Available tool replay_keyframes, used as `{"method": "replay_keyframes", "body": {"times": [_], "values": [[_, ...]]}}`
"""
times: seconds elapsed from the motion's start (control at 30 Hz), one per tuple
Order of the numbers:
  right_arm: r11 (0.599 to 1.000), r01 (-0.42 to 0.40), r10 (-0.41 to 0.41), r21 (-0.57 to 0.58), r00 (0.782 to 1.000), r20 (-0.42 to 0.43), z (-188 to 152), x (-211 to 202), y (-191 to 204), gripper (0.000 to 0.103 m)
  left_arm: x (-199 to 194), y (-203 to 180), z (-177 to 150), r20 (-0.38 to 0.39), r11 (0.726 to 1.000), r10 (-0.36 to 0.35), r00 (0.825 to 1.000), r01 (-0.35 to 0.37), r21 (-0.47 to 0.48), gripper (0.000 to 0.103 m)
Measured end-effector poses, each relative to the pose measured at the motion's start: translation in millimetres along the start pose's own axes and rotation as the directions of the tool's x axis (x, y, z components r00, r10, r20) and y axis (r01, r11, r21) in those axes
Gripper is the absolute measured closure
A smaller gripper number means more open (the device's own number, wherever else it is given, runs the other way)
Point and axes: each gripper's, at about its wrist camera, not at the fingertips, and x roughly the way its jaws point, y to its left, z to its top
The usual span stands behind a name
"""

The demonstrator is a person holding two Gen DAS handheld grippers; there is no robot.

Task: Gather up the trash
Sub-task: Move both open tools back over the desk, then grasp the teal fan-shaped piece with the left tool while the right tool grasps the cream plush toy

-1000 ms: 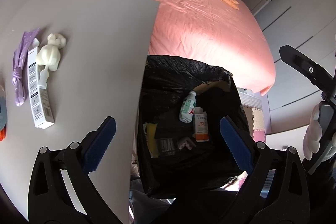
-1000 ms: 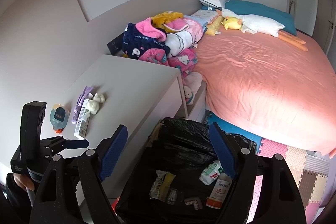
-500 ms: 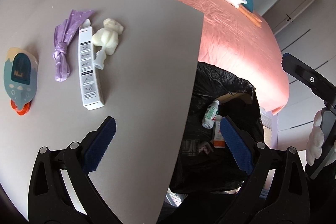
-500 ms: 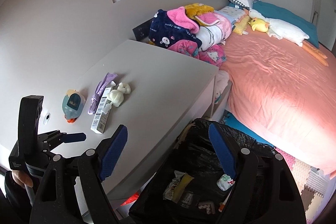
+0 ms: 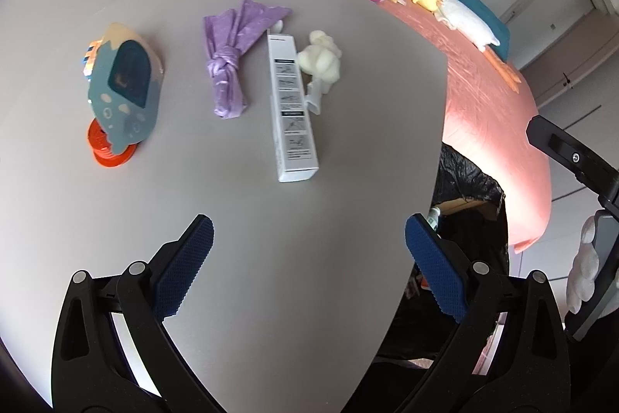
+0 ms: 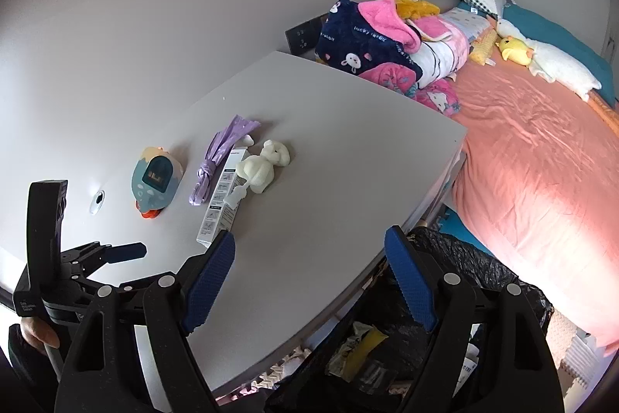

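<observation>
At the left of the right wrist view, the left gripper (image 6: 112, 256) is half cut off; its own view shows it spread wide and empty over the desk (image 5: 348, 149), short of the white carton (image 5: 292, 109). The right gripper (image 6: 309, 281) gapes empty. At lower right its fingers hide much of the black trash bag (image 6: 464, 258).

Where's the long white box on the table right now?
In the left wrist view the long white box lies flat mid-table, between the knotted purple bag on its left and the small white plush toy at its right.
</observation>
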Motion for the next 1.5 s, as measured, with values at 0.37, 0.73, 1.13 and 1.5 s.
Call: {"method": "replay_keyframes", "body": {"times": [0.37, 0.73, 1.13, 1.5], "values": [[1.000, -0.013, 0.013, -0.028, 1.000, -0.016, 14.9, 34.3, 28.4, 0.023, -0.3, 50.2, 16.7, 0.030, 0.995, 0.075, 0.997, -0.072, -0.065, 0.007], [1.000, -0.020, 0.019, -0.018, 0.999, -0.050, 32.1, 79.4, 41.4, 0.023, 9.1, 86.8, 40.1, 0.027, 0.989, 0.112, 0.993, -0.108, -0.099, 0.007], [1.000, 0.001, -0.001, 0.008, 0.996, -0.087, 52.2, 135.5, 53.3, 0.023, 20.0, 120.7, 64.2, 0.025, 0.981, 0.132, 0.991, -0.127, -0.146, 0.007], [0.989, 0.054, -0.036, 0.135, 0.991, -0.129, 62.7, 183.5, 49.7, 0.032, 34.9, 151.5, 73.1, 0.011, 0.967, 0.116, 0.993, -0.111, -0.231, 0.007]]}}
